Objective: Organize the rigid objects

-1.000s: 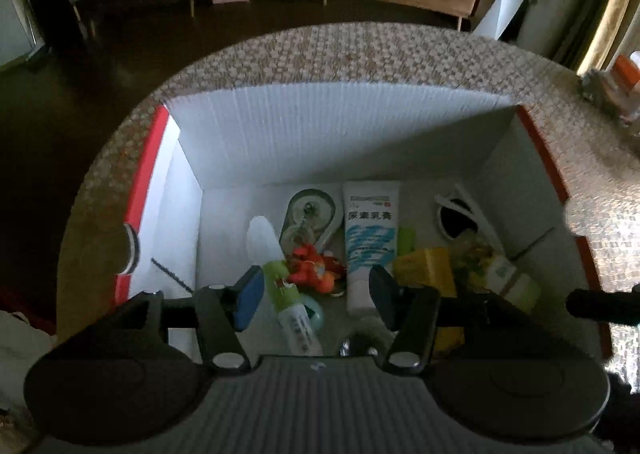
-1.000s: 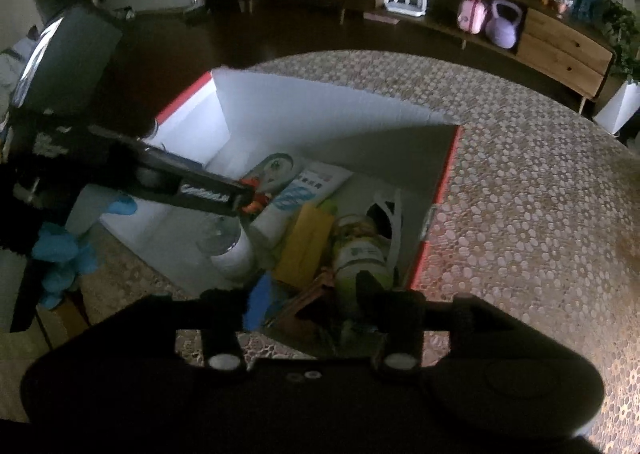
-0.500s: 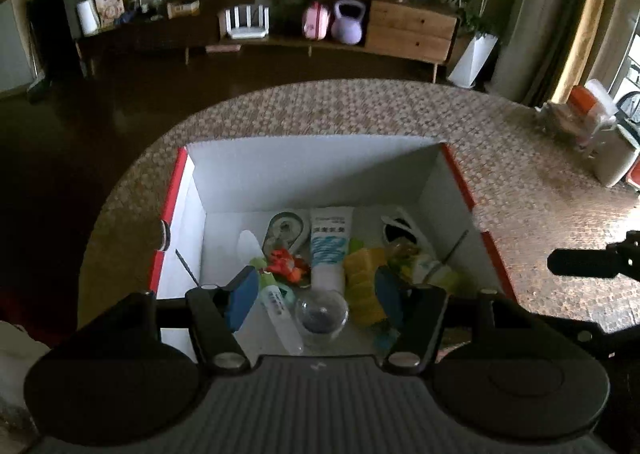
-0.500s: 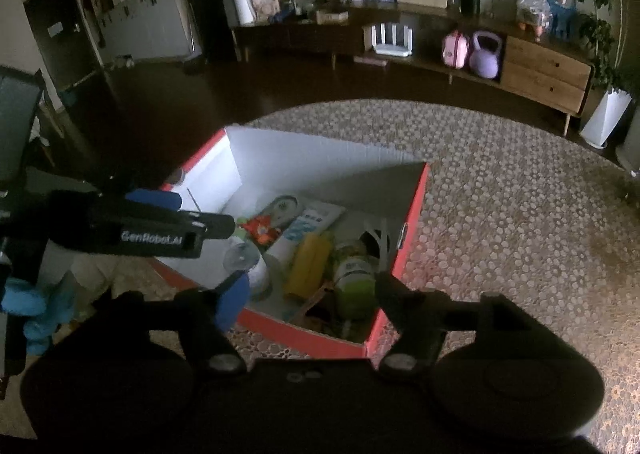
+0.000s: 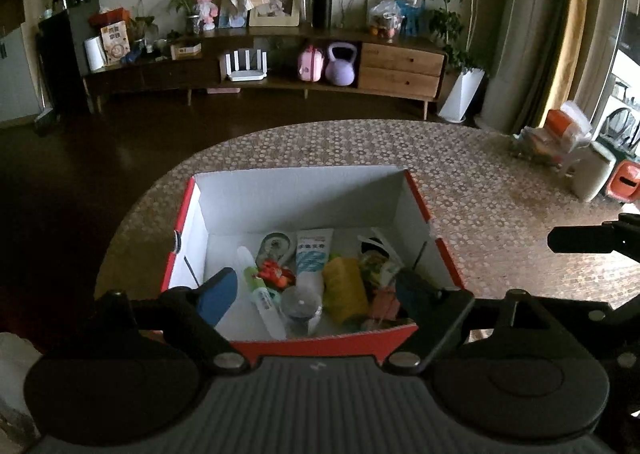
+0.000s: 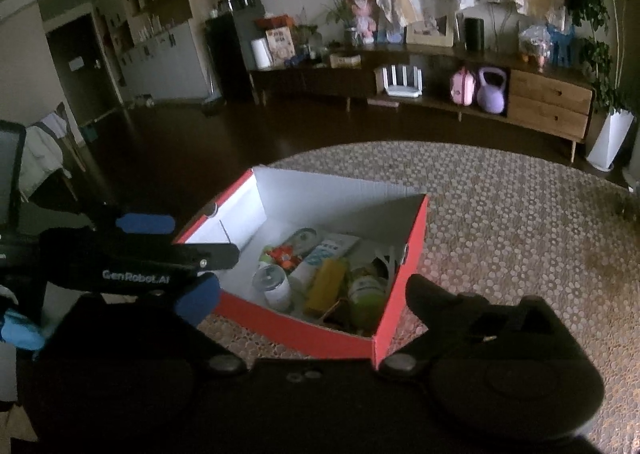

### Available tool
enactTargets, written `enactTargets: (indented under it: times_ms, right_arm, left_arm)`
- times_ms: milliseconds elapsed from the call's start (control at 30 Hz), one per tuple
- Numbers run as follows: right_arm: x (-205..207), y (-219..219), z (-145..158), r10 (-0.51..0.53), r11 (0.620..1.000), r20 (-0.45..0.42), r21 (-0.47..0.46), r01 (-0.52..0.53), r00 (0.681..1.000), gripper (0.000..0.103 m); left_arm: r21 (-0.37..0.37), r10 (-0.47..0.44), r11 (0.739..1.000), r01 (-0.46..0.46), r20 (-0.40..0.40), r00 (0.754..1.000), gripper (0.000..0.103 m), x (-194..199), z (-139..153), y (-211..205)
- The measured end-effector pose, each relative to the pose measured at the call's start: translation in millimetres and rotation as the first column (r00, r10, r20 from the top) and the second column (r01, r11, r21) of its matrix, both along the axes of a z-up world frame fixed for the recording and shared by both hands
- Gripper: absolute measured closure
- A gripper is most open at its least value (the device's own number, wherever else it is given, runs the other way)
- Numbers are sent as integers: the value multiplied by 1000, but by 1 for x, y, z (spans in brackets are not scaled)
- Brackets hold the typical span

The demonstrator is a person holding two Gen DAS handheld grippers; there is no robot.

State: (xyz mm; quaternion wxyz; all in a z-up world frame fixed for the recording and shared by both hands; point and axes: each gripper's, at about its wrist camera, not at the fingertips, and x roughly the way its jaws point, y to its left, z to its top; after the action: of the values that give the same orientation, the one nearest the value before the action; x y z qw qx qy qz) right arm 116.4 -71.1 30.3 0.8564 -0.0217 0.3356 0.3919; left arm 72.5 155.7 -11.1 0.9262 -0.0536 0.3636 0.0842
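A red cardboard box [image 5: 320, 340] with white inner walls stands on the patterned table [image 5: 500, 193]. It holds a white tube [image 5: 314, 254], a yellow pack [image 5: 345, 288], a small clear jar [image 5: 300, 306], a green-and-white bottle [image 5: 260, 294], a red toy [image 5: 274, 274] and sunglasses [image 5: 374, 246]. My left gripper [image 5: 316, 294] hangs above the box's near edge, its jaws opening with nothing between them. My right gripper [image 6: 312, 294] hovers over the near right corner of the box [image 6: 304, 330], jaws opening and empty.
One of the left gripper's fingers [image 6: 208, 256] reaches in from the left beside the box. A low wooden sideboard [image 5: 400, 69] with a purple kettlebell [image 5: 341, 65] lines the far wall. Bags and a bin [image 5: 592, 173] stand at the table's right.
Both grippers have drawn back and up from inside the box, and both pairs of jaws have spread wider. The whole box and more of the room now show.
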Motion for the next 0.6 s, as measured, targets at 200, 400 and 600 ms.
enactTargets:
  times_ms: [200,400,600]
  right_arm:
    - [-7,-16,2,-33,999,64,40,30,997,0]
    - [-15,-29,-2,-60,996,106,75,52,993,0]
    - [-20,-38,-9,-83,992,88,100,74,993,0]
  left_arm:
    - [-10,26,1000,-26,10,1000,1,-12,0,-6]
    - [-50,61,997,-60,23,998,0,-24,-3,-8]
    - [-43,99,994,-97,37,994,0,-38,-3,-15]
